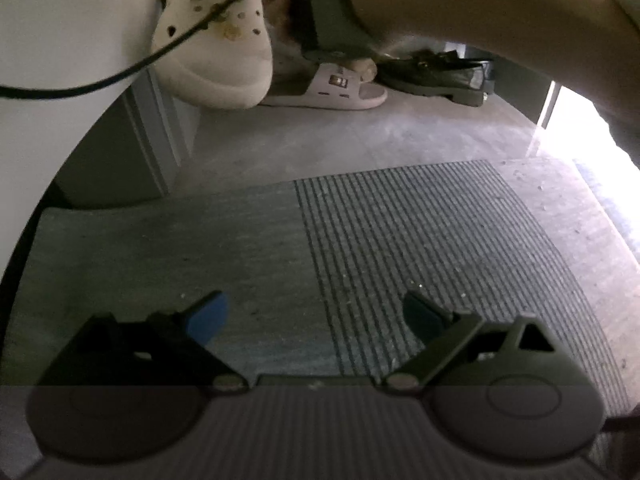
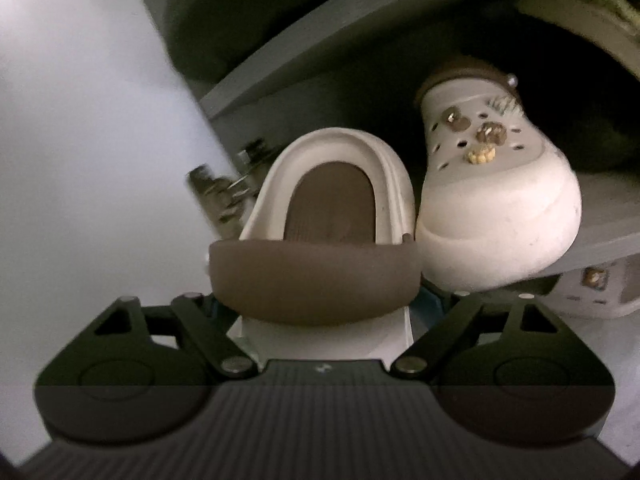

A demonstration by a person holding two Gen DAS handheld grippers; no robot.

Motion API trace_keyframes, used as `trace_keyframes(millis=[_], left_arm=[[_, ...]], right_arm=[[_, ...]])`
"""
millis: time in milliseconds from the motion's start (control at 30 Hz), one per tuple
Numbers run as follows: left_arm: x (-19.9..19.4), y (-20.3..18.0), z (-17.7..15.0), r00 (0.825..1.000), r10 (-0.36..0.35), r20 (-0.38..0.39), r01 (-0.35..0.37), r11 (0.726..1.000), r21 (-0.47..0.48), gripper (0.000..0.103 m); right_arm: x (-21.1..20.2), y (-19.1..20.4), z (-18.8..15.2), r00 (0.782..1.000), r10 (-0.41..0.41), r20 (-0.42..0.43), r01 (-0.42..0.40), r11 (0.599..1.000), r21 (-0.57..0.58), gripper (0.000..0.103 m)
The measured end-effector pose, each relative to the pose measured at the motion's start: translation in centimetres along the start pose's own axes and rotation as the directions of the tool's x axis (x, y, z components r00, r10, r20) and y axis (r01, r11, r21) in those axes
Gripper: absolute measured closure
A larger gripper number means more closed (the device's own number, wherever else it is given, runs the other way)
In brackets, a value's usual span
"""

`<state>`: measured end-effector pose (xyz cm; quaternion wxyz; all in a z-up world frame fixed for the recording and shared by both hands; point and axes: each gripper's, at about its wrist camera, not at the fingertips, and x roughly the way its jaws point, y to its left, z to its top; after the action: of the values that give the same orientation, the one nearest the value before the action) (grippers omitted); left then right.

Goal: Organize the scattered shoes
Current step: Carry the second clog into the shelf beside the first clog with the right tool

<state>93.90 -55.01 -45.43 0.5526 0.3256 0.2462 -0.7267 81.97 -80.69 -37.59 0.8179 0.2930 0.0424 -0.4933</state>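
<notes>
My right gripper [image 2: 320, 314] is shut on a white clog [image 2: 332, 168], held by its heel with the brown strap folded back over my jaws; the fingertips are mostly hidden behind that strap. The toe points into a grey shoe cabinet. Its mate, a white clog with charms [image 2: 500, 200], stands on the shelf [image 2: 608, 240] just to the right, toe towards me. In the left wrist view a white charm clog [image 1: 212, 48] shows above the floor beside the person's forearm [image 1: 480, 12]. My left gripper [image 1: 314, 308] is open over a grey doormat [image 1: 400, 240], with nothing between its fingers.
A pale slide sandal [image 1: 332, 88] and a black loafer [image 1: 436, 76] lie on the floor at the back. A black cable [image 1: 120, 76] hangs across the left. A white cabinet door [image 2: 80, 120] with a metal hinge [image 2: 224, 192] is at the left. Another shoe [image 2: 600, 292] sits under the shelf.
</notes>
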Motion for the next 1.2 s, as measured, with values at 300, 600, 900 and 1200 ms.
trace_keyframes(millis=[300,600,900,1200], left_arm=[[0.5,0.4,0.0,1.000,0.001,-0.001,-0.001,1.000,-0.015,0.007],[0.5,0.3,-0.2,1.000,-0.009,-0.001,0.009,1.000,-0.006,0.007],[1.1,0.1,0.4,0.999,0.027,0.043,-0.027,1.000,-0.011,0.007],[3.9,-1.3,4.0,0.986,0.116,0.118,-0.112,0.993,-0.032,0.012]], right_arm=[[3.9,1.1,2.8,0.995,-0.053,-0.082,0.046,0.996,-0.079,0.014],[7.8,4.5,3.2,0.989,-0.127,-0.070,0.117,0.985,-0.125,0.011],[9.6,6.1,2.2,0.992,-0.121,-0.021,0.114,0.970,-0.214,0.009],[12.4,7.2,4.3,0.981,-0.117,-0.156,0.078,0.969,-0.236,0.009]])
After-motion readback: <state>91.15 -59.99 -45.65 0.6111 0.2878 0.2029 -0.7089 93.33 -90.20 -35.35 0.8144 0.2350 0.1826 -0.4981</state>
